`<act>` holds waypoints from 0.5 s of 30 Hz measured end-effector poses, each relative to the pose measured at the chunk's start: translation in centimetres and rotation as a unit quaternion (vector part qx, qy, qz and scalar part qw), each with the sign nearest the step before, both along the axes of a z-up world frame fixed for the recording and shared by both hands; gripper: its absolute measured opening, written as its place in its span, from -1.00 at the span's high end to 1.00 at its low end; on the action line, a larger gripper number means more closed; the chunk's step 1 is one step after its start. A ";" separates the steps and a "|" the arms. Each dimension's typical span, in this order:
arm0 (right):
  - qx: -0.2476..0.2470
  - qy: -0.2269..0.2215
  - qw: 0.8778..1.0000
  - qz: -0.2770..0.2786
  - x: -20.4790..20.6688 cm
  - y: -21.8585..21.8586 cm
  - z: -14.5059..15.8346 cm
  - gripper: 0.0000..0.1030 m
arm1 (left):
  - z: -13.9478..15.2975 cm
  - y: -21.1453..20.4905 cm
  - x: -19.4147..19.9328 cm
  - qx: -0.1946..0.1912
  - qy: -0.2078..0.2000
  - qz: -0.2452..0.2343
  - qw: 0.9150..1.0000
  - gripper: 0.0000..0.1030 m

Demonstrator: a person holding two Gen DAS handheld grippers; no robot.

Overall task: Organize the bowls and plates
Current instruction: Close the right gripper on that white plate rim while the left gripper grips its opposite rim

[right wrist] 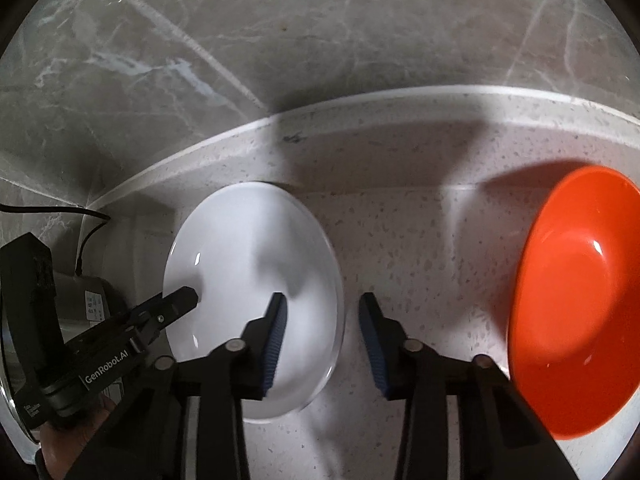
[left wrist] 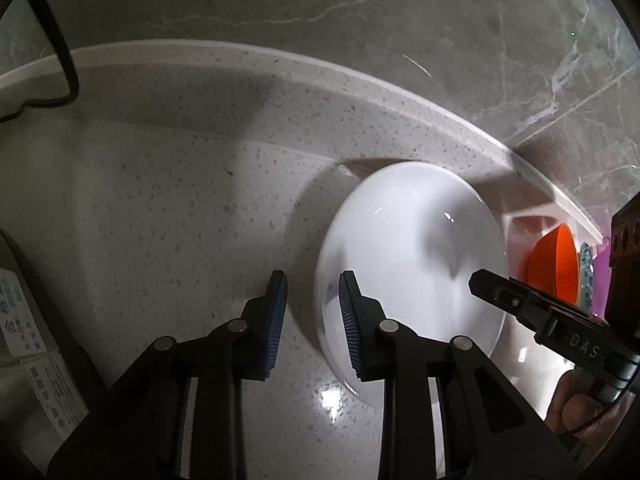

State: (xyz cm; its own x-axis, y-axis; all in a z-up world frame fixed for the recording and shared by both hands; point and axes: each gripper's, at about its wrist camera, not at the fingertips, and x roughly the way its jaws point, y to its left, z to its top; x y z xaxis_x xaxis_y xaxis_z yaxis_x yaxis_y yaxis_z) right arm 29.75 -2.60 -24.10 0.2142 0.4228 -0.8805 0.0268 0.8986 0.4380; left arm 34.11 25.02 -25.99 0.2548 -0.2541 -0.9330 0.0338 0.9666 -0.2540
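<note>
A white plate [left wrist: 408, 264] lies on the speckled countertop [left wrist: 160, 208]; it also shows in the right wrist view [right wrist: 248, 264]. My left gripper [left wrist: 313, 308] is open, its jaws standing either side of the plate's left rim. My right gripper [right wrist: 323, 320] is open, its jaws standing either side of the plate's right rim. Each gripper shows in the other's view, the right one [left wrist: 520, 300] and the left one [right wrist: 160, 312]. An orange bowl [right wrist: 576, 304] sits to the right; it also shows in the left wrist view [left wrist: 556, 268].
A grey marble wall [right wrist: 320, 32] rises behind a raised white back edge [left wrist: 280, 60]. A patterned plate [left wrist: 586, 276] and a purple dish [left wrist: 600, 284] stand past the orange bowl. A black cable [left wrist: 60, 40] and labelled packs [left wrist: 36, 344] are at the left.
</note>
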 end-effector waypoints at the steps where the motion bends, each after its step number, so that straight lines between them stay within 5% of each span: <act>1: 0.000 0.000 1.000 0.000 0.1 0.0 -0.1 0.42 | 0.0 -0.1 0.1 -0.001 -0.001 -0.005 1.000 0.60; 8: -0.011 -0.002 1.000 0.007 0.6 0.6 -0.2 0.77 | 0.0 0.2 0.5 -0.013 0.000 -0.003 1.000 0.79; 15: -0.031 -0.019 0.999 0.027 0.5 1.1 0.0 0.79 | 0.1 0.3 0.0 -0.016 -0.007 0.003 1.000 0.80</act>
State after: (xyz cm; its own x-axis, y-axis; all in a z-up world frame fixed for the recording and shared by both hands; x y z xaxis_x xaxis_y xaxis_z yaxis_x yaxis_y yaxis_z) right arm 30.20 -1.52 -24.08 0.2258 0.3792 -0.8974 -0.0380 0.9239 0.3808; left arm 34.07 25.28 -25.93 0.2684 -0.2819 -0.9211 0.0316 0.9583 -0.2841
